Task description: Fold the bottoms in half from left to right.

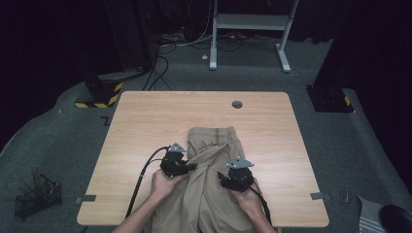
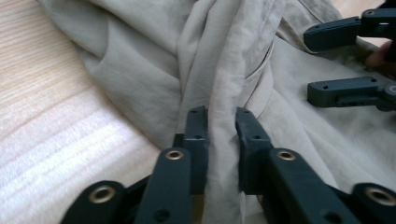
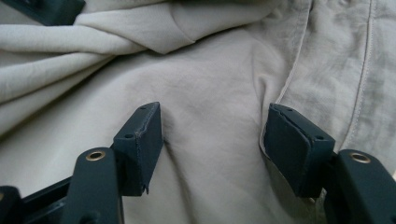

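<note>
1. On the near middle of the pale wood-grain table [image 1: 145, 121] lies a khaki garment [image 1: 214, 160], soft woven cloth, creased and bunched, its near end hanging over the table's near edge.
2. At the garment's left side, the left gripper [image 1: 190, 166] pinches a raised ridge of fabric; in the left gripper view its black jaws are pressed close on that thick vertical fold [image 2: 223, 140].
3. Just right of it, the right gripper [image 1: 224, 177] rests on the cloth with its jaws spread wide; in the right gripper view flat, wrinkled fabric with a stitched seam [image 3: 294, 70] lies between the blocky pads.
4. Each gripper carries a grey three-cornered plate on top, and a black cable [image 1: 141, 179] trails off the left one across the table.
5. Far on the tabletop sits a round grey grommet [image 1: 237, 104].
</note>
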`<state>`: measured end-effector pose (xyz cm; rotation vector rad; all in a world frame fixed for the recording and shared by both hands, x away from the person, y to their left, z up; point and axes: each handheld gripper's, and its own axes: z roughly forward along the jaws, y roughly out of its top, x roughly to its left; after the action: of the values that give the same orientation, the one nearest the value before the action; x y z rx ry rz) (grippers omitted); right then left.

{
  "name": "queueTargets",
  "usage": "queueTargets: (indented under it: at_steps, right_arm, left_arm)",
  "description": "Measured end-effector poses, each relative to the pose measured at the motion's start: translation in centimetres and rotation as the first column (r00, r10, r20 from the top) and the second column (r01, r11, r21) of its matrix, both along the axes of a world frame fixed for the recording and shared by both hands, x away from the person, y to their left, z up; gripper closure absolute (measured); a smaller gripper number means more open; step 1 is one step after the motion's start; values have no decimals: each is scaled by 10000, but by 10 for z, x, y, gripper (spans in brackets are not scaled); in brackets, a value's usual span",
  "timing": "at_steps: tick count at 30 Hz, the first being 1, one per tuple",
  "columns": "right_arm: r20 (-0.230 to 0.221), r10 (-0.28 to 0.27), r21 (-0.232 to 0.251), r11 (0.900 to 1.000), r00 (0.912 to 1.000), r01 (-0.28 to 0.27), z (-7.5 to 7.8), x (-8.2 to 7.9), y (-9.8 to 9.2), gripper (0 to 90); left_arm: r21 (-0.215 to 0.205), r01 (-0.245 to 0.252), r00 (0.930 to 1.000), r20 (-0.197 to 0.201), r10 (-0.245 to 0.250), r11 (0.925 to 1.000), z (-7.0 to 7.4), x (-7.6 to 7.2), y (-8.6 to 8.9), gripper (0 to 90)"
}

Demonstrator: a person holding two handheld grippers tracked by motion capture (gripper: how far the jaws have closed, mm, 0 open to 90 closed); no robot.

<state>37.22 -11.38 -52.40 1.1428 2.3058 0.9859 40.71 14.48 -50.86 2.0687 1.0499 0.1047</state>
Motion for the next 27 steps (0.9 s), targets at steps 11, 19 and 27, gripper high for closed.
queueTargets:
  at_steps: [11,19,27]
  right_arm:
    - [11,-666,-12,9978,9978,666,0,40,29,367]
    - [-22,-735,-31,9973,9973,735,3,39,29,374]
    - [92,-62,-641,9979,9999,68,16,0,2,400]
  left_arm:
    - [412,-1140,9935,101,1137,9926,-4,47,17,836]
    - [67,-1013,9937,484,1009,9948,23,35,20,846]
    - [-682,17,9937,1120,60,9977,65,14,8,850]
